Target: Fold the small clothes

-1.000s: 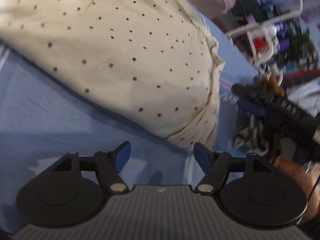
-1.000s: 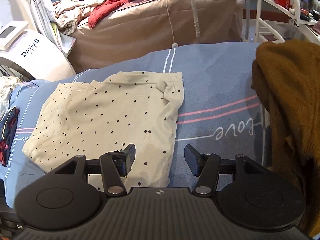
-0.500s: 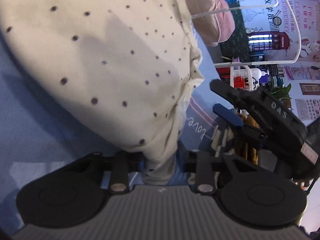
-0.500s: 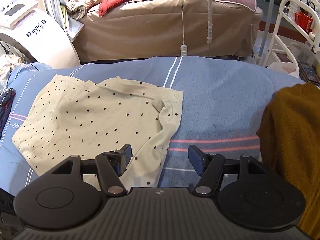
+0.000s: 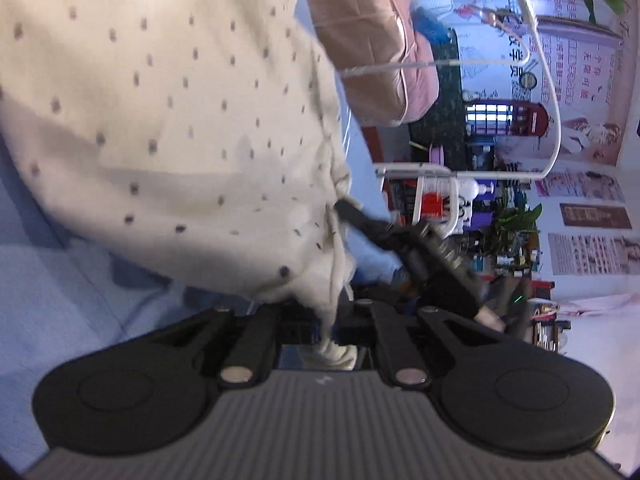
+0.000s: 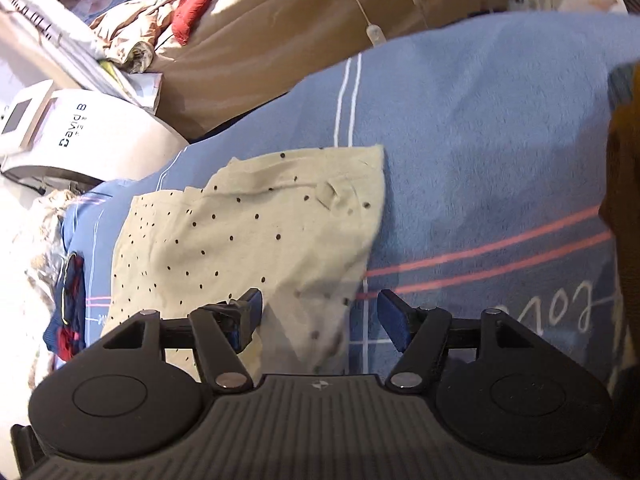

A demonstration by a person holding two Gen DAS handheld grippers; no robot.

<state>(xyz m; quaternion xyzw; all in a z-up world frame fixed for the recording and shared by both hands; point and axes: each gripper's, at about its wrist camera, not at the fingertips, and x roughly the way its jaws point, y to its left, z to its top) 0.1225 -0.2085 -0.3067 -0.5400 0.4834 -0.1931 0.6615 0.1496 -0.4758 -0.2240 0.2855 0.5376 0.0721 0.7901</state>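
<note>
While your left gripper (image 5: 326, 328) sits low against the bedding, its jaws are pressed together on a bunched corner of the cream cotton garment with small black dots (image 5: 168, 112), and a wad of hem pokes out between the black finger arms. From there the soft, thin cloth rises in a slack, lightly creased sheet that fills most of the left wrist view. Your right gripper (image 6: 320, 316) comes in from the side at a slant over the same garment (image 6: 256, 232), jaws spread wide, blue pads (image 6: 394, 318) bare and holding nothing; its left finger hovers above the cloth's near edge, though contact cannot be judged. The garment lies partly flat on the fuzzy blue bedspread with white and pink stripes (image 6: 480, 140), a small fold standing near its far corner. A rust-brown knitted fabric (image 6: 624, 240) edges the right side.
</note>
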